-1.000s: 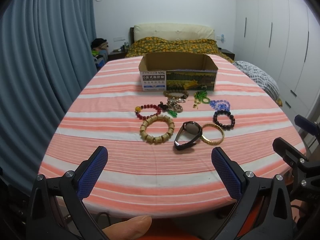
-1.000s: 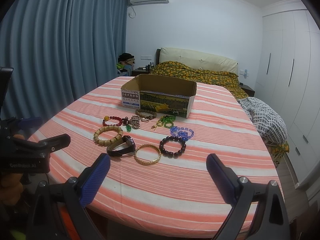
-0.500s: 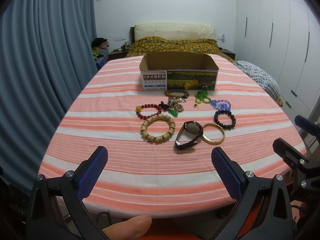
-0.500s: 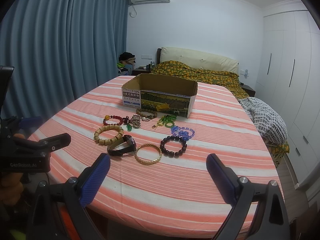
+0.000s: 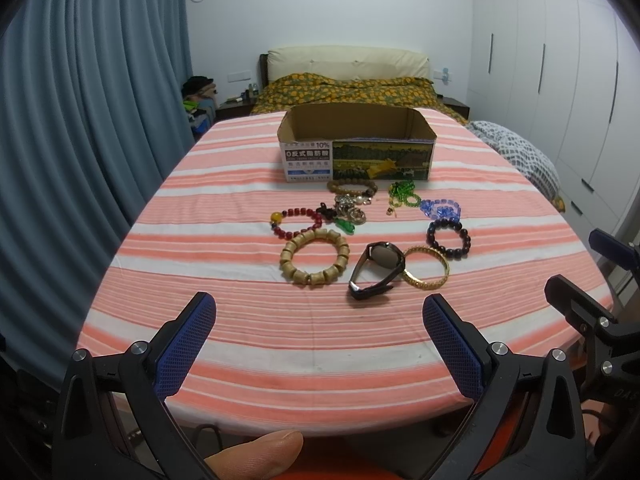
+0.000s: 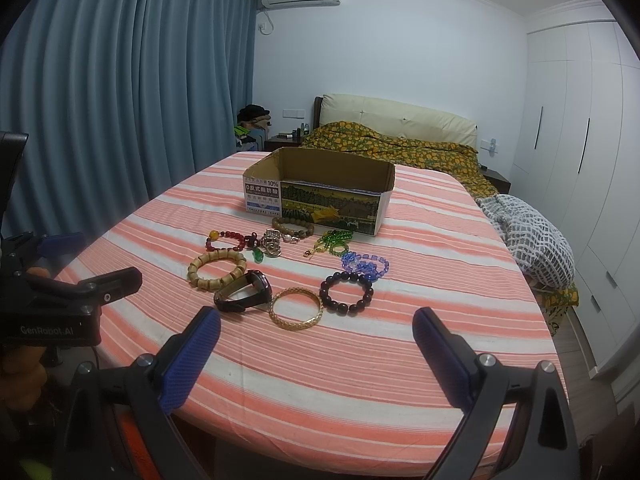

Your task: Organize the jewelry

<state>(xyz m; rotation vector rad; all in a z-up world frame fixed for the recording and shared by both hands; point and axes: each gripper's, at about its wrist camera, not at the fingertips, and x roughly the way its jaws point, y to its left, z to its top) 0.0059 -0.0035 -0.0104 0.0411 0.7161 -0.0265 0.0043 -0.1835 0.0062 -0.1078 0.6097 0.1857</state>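
Beaded bracelets [image 5: 314, 261] and gold bangle [image 5: 425, 267] lie before open cardboard box [image 5: 356, 148]

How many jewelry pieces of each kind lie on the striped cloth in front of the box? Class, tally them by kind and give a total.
Beaded bracelets: 5, namely red, tan, brown, dark, blue
Gold bangle: 1
Watch: 1
Green bead strand: 1
Metal charm cluster: 1
Total: 9
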